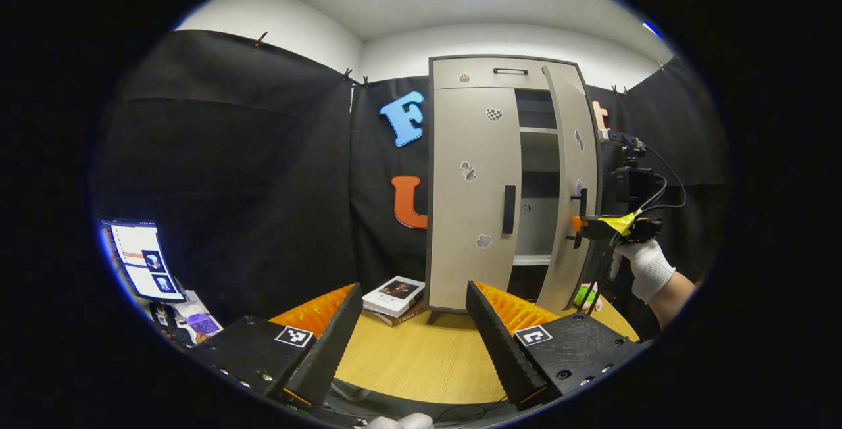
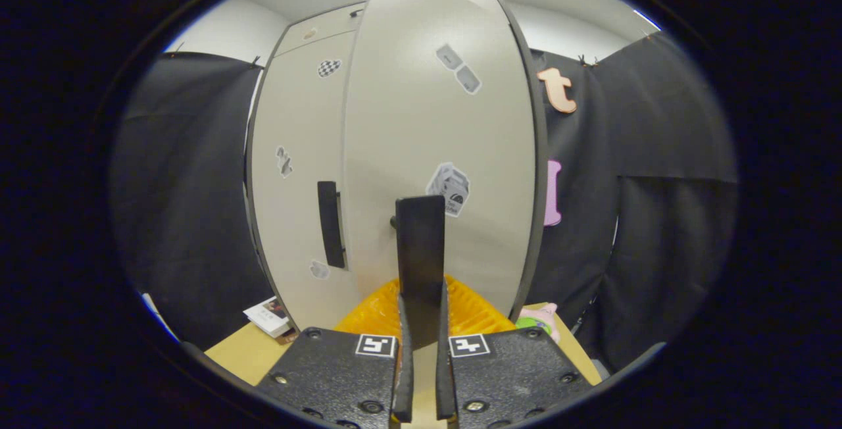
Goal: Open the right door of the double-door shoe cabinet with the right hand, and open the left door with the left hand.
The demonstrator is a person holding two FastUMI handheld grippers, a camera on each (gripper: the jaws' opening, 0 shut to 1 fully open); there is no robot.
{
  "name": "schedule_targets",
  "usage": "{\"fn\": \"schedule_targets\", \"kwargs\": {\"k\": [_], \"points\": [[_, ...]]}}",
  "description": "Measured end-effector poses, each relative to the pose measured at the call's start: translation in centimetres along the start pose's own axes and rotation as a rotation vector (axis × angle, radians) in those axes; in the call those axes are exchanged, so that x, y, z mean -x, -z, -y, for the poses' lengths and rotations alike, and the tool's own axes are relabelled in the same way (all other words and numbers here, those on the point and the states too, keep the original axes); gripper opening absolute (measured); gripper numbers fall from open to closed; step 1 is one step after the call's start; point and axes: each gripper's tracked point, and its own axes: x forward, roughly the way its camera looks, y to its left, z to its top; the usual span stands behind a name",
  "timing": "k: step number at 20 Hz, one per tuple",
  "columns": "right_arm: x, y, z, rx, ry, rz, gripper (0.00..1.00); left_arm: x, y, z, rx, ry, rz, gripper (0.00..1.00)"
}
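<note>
The right gripper [image 2: 421, 324] is clamped on the right door's handle [image 2: 420, 258], both fingers pressed against that dark upright bar; in the left gripper view it sits at three o'clock, held by a gloved hand [image 1: 648, 268]. The left gripper [image 1: 414, 343] is spread wide and holds nothing, hanging above the table [image 1: 421, 356].

Largest first: the shoe cabinet [image 1: 506, 182] stands on the table at about one o'clock in the left gripper view. Its right door [image 1: 571, 185] is swung partly out, with shelves showing in the gap. Its left door [image 1: 470, 199] looks shut flush. The left door's handle [image 1: 509, 208], a dark vertical bar, sits on that door's inner edge. Smaller things lie around the base: a stack of books [image 1: 396, 299] at the cabinet's seven o'clock, and a green and pink soft toy [image 1: 585, 296] at its five o'clock.

Risks, as I judge them: the right door's swing passes over the toy's corner, so a low door edge could catch it. Pulling straight back instead of following the hinge arc could slide the fingers off the bar or drag the cabinet across the table.

For the left gripper, the left door's handle lies ahead at roughly one o'clock, well apart and higher than the fingers, so it needs a reach up and forward.
</note>
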Motion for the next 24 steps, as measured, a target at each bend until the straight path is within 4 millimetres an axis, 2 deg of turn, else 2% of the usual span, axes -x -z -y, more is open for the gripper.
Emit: {"fn": "schedule_targets", "kwargs": {"k": [7,12,16,17,18,21,24], "points": [[3.8,0.5,6.2,-0.001,0.111,0.011,0.1,1.1,0.6,2.4,0.008,0.122,0.001,0.96],[4.4,0.5,8.6,0.075,0.091,0.017,0.04,0.9,0.5,3.7,0.008,0.165,0.0,0.96],[4.5,0.4,10.6,0.033,0.089,0.017,0.04,0.3,0.2,6.0,0.012,0.167,0.003,0.95],[4.5,0.4,11.7,0.039,0.102,0.02,0.04,0.1,0.1,6.8,0.011,0.167,0.001,0.84],[4.6,0.4,12.6,0.043,0.107,0.024,0.04,-0.1,0.1,7.4,0.007,0.162,-0.001,0.95],[4.2,0.2,15.0,0.021,0.082,0.016,0.04,-0.5,0.0,9.5,0.007,0.15,-0.001,0.95],[4.1,0.2,15.8,-0.013,0.024,0.0,0.04,-1.0,0.1,11.3,0.013,0.141,-0.01,0.95]]}}
